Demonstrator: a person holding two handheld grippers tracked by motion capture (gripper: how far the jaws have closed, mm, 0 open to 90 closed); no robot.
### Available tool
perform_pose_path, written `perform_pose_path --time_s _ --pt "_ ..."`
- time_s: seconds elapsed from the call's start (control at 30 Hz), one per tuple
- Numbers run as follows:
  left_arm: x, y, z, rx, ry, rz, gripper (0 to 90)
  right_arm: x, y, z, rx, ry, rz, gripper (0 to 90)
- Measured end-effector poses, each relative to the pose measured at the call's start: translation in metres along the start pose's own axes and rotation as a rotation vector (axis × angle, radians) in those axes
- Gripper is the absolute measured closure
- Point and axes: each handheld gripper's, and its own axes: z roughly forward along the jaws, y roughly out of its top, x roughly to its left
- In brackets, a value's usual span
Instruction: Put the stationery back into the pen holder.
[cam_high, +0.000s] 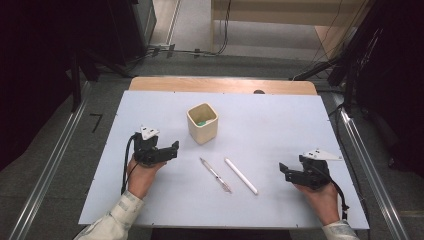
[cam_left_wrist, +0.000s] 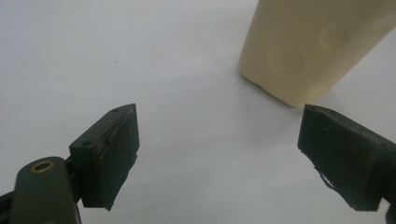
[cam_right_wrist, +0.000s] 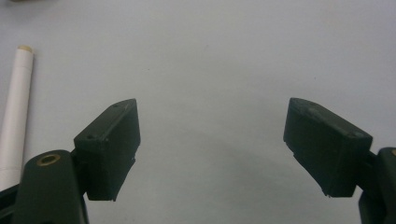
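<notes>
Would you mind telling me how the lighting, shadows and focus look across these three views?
High view: the pale blue table top is evenly lit while the room around it falls dark; the cream square plastic cup casts little shadow. Left gripper view: the cup's wall looks soft, with a faint shadow at its foot. Right gripper view: the white cylindrical pen is slightly blurred, and a dim shadow lies between the jaws.

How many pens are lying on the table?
2. A clear pen lies in the middle of the table, and a white pen lies just to its right. Something green inside the cup is too small to tell.
</notes>
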Motion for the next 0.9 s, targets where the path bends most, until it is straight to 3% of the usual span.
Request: perform_pose_path --time_s 0.9 --pt "0.001 -0.006 0.003 0.026 0.003 0.009 13.5 0.034 0.004 0.003 0.031 0.068 -0.06 17.9"
